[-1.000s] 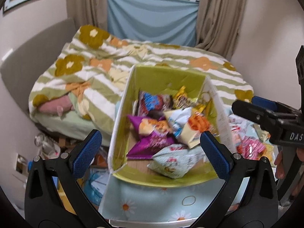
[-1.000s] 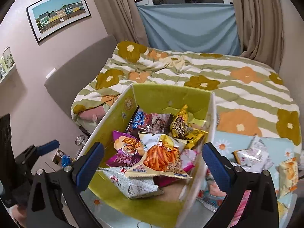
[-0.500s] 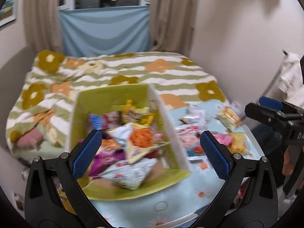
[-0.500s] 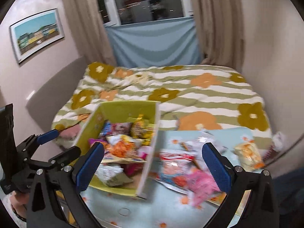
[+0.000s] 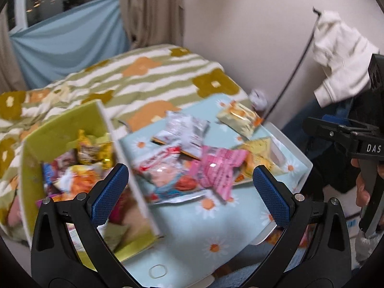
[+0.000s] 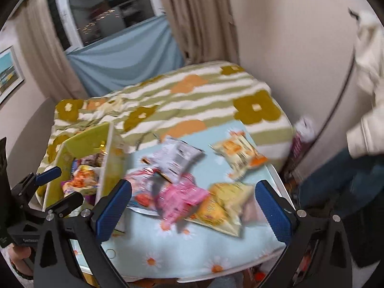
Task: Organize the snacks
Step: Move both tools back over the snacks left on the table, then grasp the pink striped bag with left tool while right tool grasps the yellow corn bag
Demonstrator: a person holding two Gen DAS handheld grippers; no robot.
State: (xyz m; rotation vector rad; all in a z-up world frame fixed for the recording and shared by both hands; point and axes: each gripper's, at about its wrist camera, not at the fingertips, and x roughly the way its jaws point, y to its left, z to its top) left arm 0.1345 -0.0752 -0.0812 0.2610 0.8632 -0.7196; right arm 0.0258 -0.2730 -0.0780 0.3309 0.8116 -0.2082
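left gripper: jaws wide apart, empty, above the table
right gripper: jaws wide apart, empty
snacks: loose pile on the table, right of the box
left view only: box inside, packets filling it
right view only: picture on the left wall
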